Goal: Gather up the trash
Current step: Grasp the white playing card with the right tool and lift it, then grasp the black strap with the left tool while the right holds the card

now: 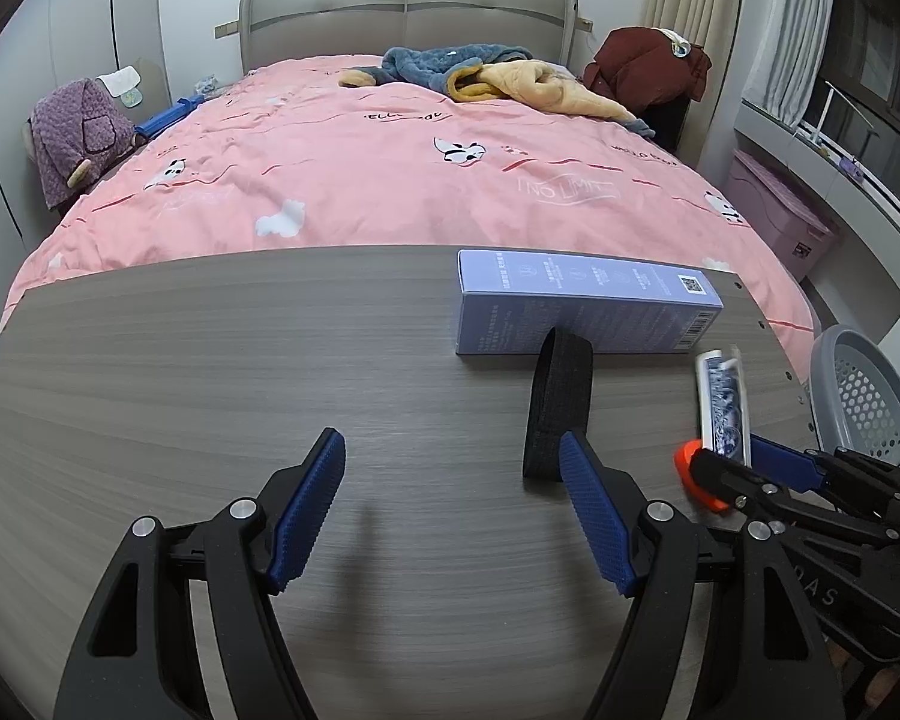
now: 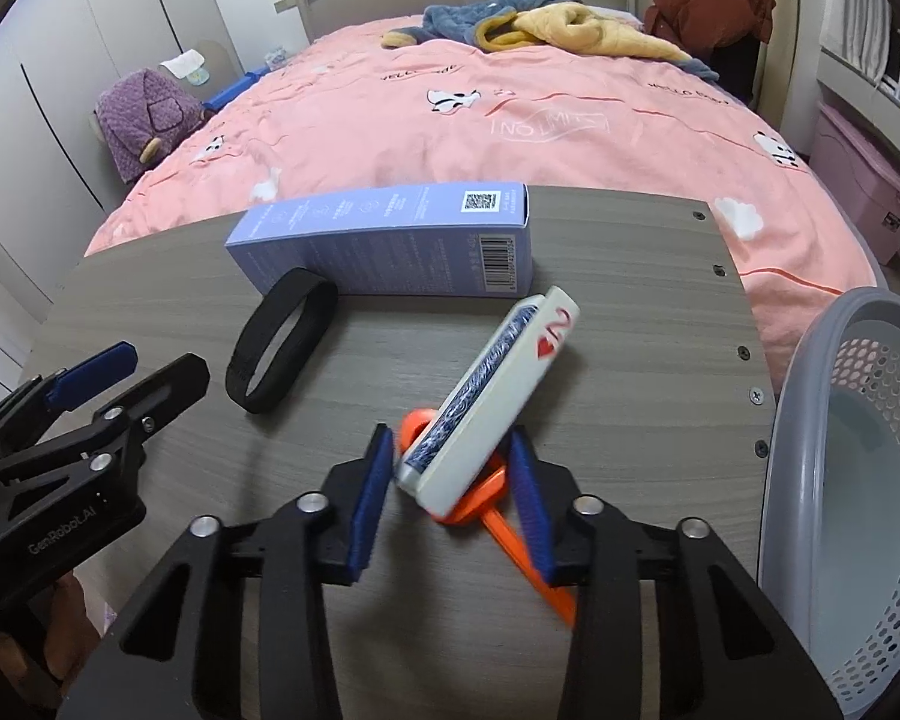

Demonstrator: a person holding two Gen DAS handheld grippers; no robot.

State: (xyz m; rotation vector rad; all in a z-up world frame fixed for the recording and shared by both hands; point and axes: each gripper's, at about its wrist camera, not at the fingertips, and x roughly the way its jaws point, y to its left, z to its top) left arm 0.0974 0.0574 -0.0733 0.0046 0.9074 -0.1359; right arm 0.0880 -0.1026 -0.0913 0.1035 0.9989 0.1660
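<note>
A white and blue playing-card box (image 2: 480, 408) juts up at a slant from between the pads of my right gripper (image 2: 448, 438), which is shut on its lower end. Under it an orange plastic tool (image 2: 498, 516) lies on the grey wooden table (image 2: 630, 330). In the left wrist view the card box (image 1: 723, 408) and the right gripper (image 1: 729, 456) show at the right, with the orange tool (image 1: 699, 474) below. My left gripper (image 1: 450, 441) hovers open over bare table with nothing between its fingers. A black band (image 1: 561, 402) lies beside its right finger, and a pale blue carton (image 1: 588, 312) behind that.
A grey perforated basket (image 2: 810, 480) stands off the table's right edge. The black band (image 2: 282, 348) and the blue carton (image 2: 390, 246) lie left of the card box, with the left gripper (image 2: 156, 363) at the far left. A pink-covered bed (image 1: 390, 168) runs behind the table.
</note>
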